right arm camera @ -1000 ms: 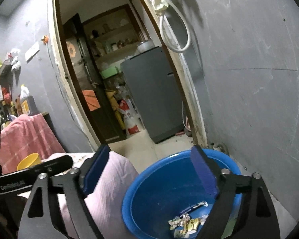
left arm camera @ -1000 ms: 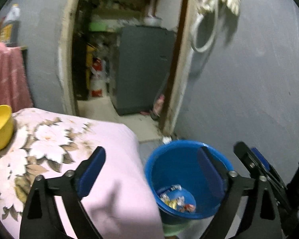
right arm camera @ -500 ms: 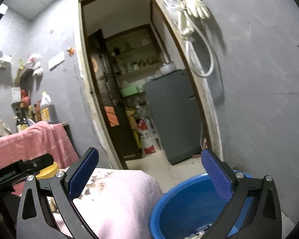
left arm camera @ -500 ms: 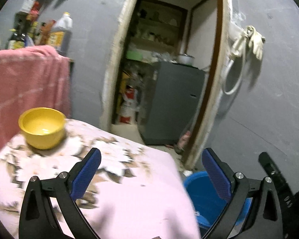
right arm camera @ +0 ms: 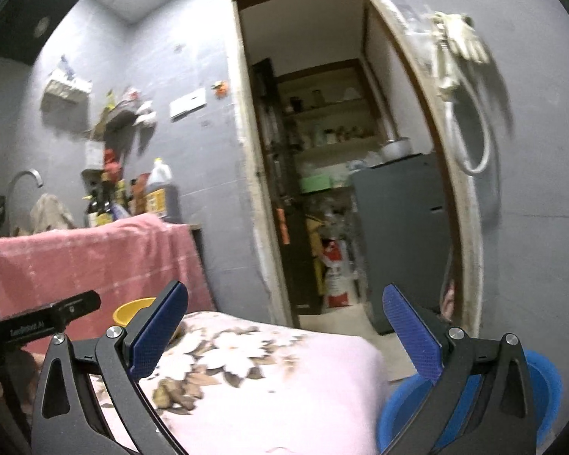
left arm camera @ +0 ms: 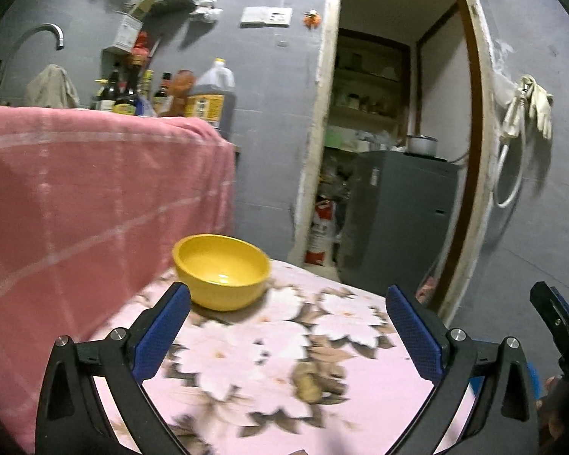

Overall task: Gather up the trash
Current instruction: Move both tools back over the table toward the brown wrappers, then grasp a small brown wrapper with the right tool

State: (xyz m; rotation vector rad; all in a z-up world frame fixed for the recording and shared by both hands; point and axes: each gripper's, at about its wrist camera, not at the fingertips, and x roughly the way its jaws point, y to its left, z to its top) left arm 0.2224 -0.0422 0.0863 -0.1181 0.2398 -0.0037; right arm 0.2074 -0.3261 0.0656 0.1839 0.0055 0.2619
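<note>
We see the round blue plastic bin [right arm camera: 546, 375] low beside the pink floral-clothed table [right arm camera: 284, 390], its contents hidden. Our left gripper [left arm camera: 288, 335] and right gripper [right arm camera: 284, 335] both gape wide, holding nothing; the right's jaws just opened.

I find the blue bin [right arm camera: 546, 375] only at the lower right of the right wrist frame. It is a round plastic tub, standing upright on the floor just beside the edge of the pink floral cover. I see part of its rim and its outer wall; the rest is hidden behind the black gripper finger. Its contents cannot be made out from here.
</note>
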